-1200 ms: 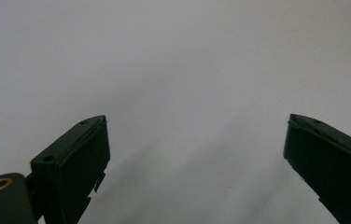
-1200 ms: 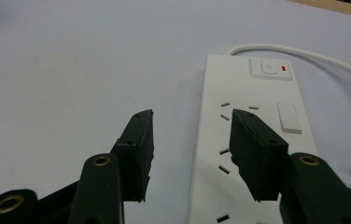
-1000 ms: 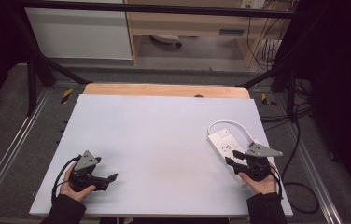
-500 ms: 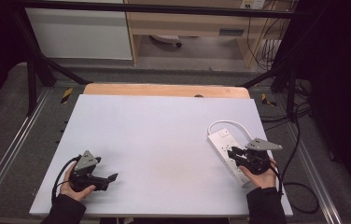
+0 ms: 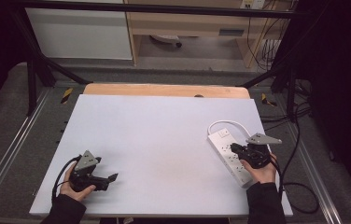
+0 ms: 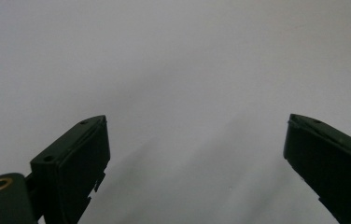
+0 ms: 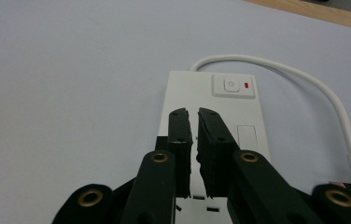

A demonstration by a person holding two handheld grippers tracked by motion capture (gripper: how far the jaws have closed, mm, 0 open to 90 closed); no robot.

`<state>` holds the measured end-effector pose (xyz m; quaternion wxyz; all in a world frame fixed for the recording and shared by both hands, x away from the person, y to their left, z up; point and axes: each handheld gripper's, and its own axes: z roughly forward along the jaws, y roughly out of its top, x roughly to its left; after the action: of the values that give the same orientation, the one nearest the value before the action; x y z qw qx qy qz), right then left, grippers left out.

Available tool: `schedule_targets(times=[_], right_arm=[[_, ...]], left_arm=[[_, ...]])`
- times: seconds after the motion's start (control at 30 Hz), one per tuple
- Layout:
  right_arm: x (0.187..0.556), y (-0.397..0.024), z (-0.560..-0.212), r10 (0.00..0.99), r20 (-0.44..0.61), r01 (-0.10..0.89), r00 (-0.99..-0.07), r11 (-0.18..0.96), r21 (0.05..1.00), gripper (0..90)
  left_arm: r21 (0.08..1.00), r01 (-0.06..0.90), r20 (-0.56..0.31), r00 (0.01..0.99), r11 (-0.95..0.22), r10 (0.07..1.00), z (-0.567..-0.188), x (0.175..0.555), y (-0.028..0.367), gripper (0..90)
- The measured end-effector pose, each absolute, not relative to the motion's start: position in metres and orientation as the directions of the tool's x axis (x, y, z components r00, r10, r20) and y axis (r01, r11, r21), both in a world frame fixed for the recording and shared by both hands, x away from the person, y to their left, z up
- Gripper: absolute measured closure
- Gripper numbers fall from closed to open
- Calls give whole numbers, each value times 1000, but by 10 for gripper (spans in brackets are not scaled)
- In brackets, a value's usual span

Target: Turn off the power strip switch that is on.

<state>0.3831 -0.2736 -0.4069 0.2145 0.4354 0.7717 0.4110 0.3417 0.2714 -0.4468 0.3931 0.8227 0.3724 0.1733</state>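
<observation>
Over on the left, the left gripper [image 5: 100,179] sits low on the pale grey tabletop [image 5: 164,140], jaws spread wide over bare surface. Across to the right, the right gripper [image 5: 237,150] hangs over the white plastic power strip [image 5: 226,148], jaws pressed nearly together with nothing between them. The strip's white cable [image 5: 227,125] loops behind. Beyond the wooden table edge [image 5: 164,90]: dark floor, pale cabinets.

Power strip [image 5: 230,152] at table's [image 5: 164,140] right side, under right gripper [image 5: 237,149]; left gripper [image 5: 112,178] at near-left corner.
</observation>
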Motion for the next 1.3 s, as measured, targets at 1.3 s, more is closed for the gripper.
schedule_targets(times=[1.3], right_arm=[[419,-287,-429,898,20,580,-440,266,770,900]], left_arm=[[772,477,-1,661,-420,750,-447,342,271,68]])
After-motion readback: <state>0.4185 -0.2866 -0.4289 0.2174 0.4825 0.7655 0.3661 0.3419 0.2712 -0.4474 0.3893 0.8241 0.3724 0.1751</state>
